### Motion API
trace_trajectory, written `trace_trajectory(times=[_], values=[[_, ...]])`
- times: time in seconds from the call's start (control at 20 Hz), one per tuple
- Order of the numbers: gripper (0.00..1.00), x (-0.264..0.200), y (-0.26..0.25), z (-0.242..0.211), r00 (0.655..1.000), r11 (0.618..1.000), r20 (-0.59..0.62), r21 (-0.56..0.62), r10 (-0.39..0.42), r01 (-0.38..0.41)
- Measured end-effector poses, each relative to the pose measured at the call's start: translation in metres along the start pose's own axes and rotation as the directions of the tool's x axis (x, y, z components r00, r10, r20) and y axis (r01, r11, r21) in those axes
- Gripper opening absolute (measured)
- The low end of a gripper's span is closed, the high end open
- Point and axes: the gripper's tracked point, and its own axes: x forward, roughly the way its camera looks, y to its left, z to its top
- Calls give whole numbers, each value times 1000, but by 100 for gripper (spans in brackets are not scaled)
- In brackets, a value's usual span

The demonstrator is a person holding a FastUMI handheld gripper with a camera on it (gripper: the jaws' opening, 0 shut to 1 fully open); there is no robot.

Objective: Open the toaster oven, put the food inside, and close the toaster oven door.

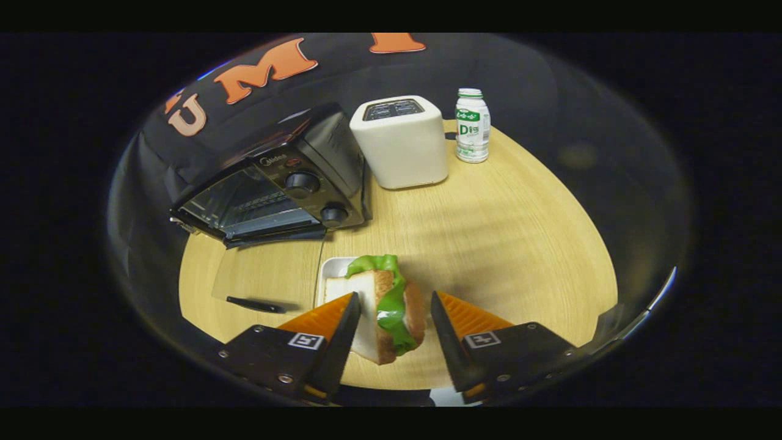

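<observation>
The toaster oven [275,183] is seen with its door [256,287] lowered, so opening is judged done; loading and closing remain. The sandwich [385,305] is lifted over a white tray [333,269] on the table [501,244]. It sits between the parted fingers of the claw [394,318], the left one touching; a firm clamp cannot be told. Nothing is seen inside the oven.

Sandwich [385,305] between tool [394,321] fingers, seemingly.

Glossy black toaster oven [287,177] (glass door) on matt wood-grain table [519,244].
</observation>
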Motion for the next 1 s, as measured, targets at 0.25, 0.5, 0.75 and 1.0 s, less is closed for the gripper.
trace_trajectory(times=[0.25,0.5,0.75,1.0], values=[[42,-3,4,5,999,996,-2,71,48,-48],[30,-4,3,3,998,988,1,141,62,-61],[68,12,1,-11,998,983,-32,178,46,-39],[74,18,14,-18,991,954,-61,284,119,-97]])
